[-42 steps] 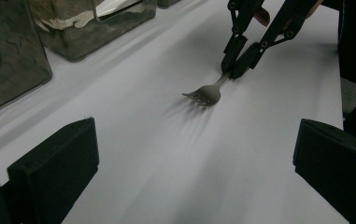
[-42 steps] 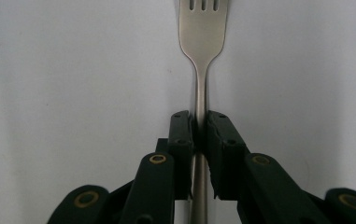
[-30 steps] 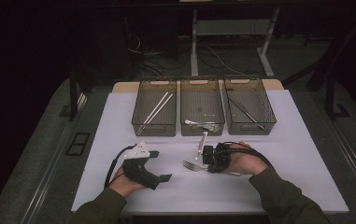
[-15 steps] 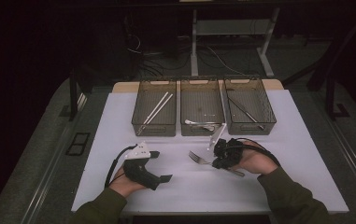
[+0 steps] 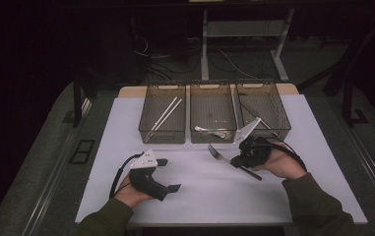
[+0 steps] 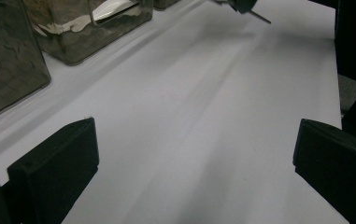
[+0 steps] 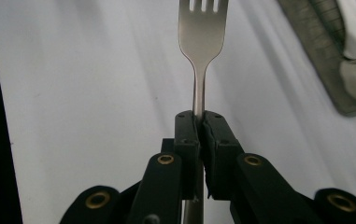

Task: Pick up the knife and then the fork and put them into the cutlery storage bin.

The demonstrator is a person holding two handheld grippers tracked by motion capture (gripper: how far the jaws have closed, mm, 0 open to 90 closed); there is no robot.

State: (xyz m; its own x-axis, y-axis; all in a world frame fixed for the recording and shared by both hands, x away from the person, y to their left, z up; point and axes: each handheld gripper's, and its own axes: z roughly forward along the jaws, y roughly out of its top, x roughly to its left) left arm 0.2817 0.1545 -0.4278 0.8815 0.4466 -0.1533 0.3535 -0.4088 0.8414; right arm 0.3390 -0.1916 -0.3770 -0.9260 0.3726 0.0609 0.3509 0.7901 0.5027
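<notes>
A: What is the layout, from the largest item down?

B: A white-topped desk [image 5: 195, 191] carries three smoky transparent plastic bins along its far edge. The left bin [image 5: 163, 114] holds pale chopsticks, the middle bin [image 5: 213, 114] a white spoon, the right bin [image 5: 263, 109] dark utensils. One kind per bin suggests cutlery is being sorted.

A: Where is the piece in hand?

B: The silver metal fork [image 5: 218, 153] is near the middle of the desk, just in front of the middle bin, and appears raised off the surface. The right gripper [image 5: 238, 160] carries it, tines pointing left and far.

A: How does it lie relative to the fingers?

B: In the right gripper view, the fingers [image 7: 187, 140] are pressed together on the fork's neck [image 7: 199, 95]. The tines stick out beyond the tips, and the handle runs back between the jaws. Gripping at the neck probably keeps the head steady for placing.

A: And the left gripper [image 5: 168, 173]?

B: It rests low at the near left with its fingers [image 6: 56, 163] spread wide and nothing between them, evidently kept out of the way.
</notes>
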